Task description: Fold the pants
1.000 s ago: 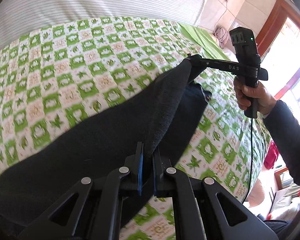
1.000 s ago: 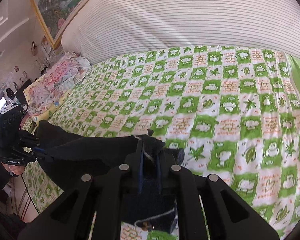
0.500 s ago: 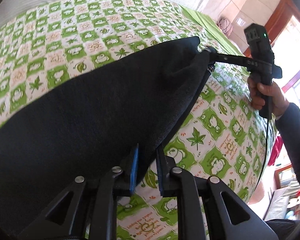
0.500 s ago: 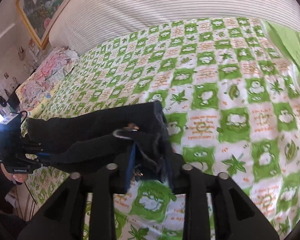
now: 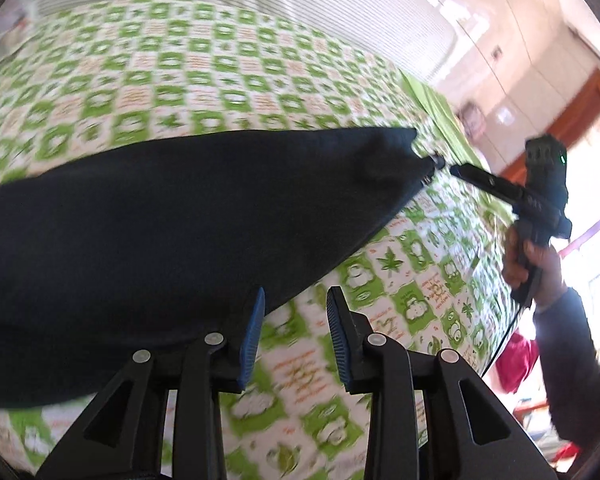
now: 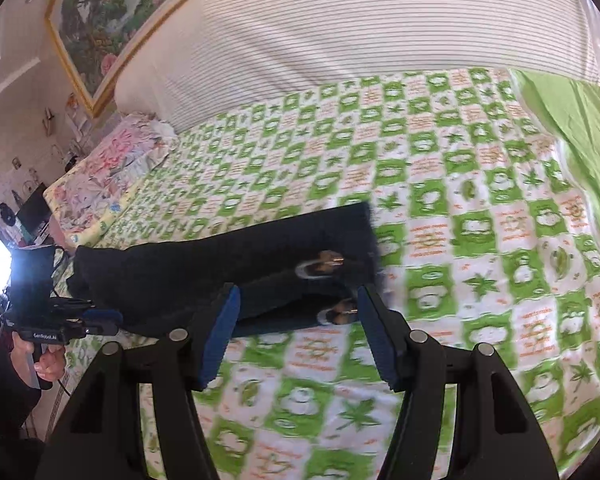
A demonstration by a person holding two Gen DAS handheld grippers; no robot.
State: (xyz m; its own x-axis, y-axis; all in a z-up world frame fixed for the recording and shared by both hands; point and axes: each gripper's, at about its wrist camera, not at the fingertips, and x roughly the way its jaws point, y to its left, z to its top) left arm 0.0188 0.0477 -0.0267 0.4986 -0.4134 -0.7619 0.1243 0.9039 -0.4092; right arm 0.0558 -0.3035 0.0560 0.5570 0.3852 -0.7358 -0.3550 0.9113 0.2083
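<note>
Left wrist view: my left gripper (image 5: 296,312) is opening, jaws partway apart, nothing between the pads; the black pants (image 5: 180,232) are lying just beside it at nine o'clock on the green checked bedspread (image 5: 400,280). Right wrist view: my right gripper (image 6: 298,320) is opening wider (pads clear of cloth), the pants' waist end (image 6: 332,264) lying at twelve o'clock.
</note>
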